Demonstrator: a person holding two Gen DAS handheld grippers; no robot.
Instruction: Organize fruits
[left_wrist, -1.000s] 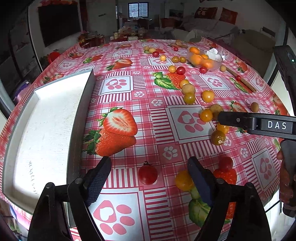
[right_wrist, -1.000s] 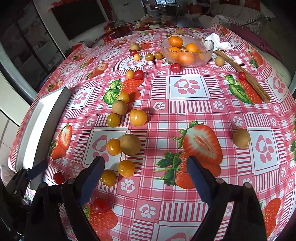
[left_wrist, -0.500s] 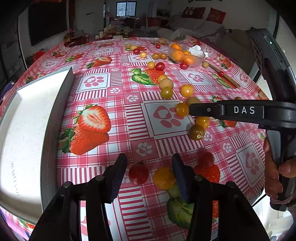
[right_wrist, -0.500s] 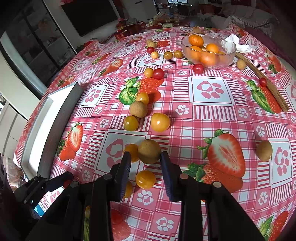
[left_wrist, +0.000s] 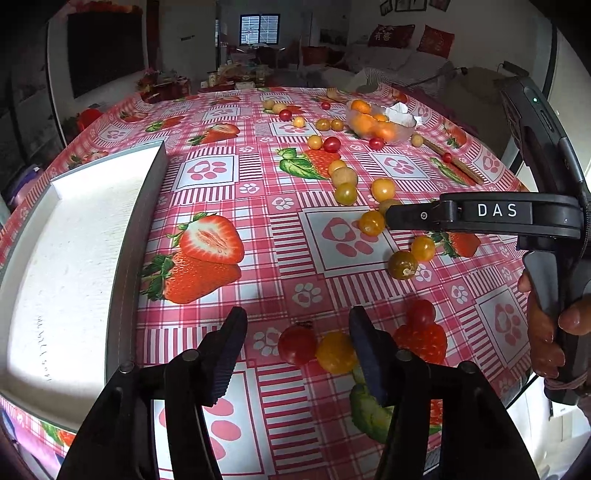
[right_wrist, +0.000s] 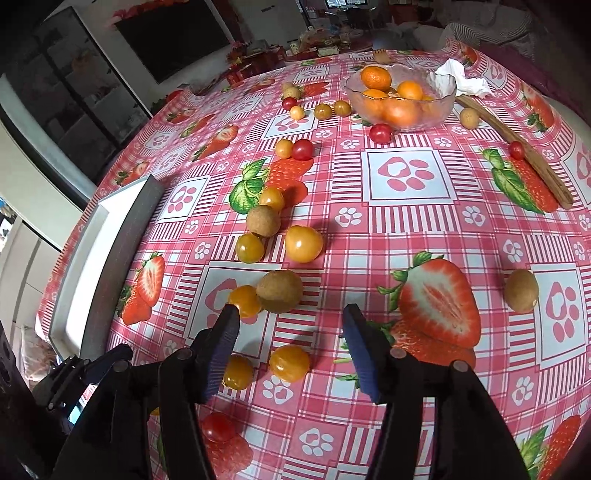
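Observation:
Small fruits lie scattered on the strawberry-print tablecloth. In the left wrist view my left gripper (left_wrist: 297, 350) hangs low over a red cherry tomato (left_wrist: 297, 345) and a yellow tomato (left_wrist: 336, 352). Both sit between its opening jaws, and the pads press on neither. My right gripper (right_wrist: 291, 339) is also opening, with nothing gripped. A yellow tomato (right_wrist: 290, 363) lies on the cloth between its fingers, and a brown longan (right_wrist: 279, 291) with an orange tomato (right_wrist: 244, 301) sits just beyond the tips. A hand (left_wrist: 546, 332) holds the right gripper (left_wrist: 391, 218) at the right.
A white tray (left_wrist: 74, 258) with a grey rim fills the left side. A glass bowl (right_wrist: 443, 99) of oranges stands at the far end beside a crumpled tissue (right_wrist: 461, 79) and a wooden stick (right_wrist: 517, 147). More tomatoes and longans lie across the middle.
Both grippers narrowed sharply half a second ago and have widened again now. Both views have drawn closer to the fruit. Nothing was picked up.

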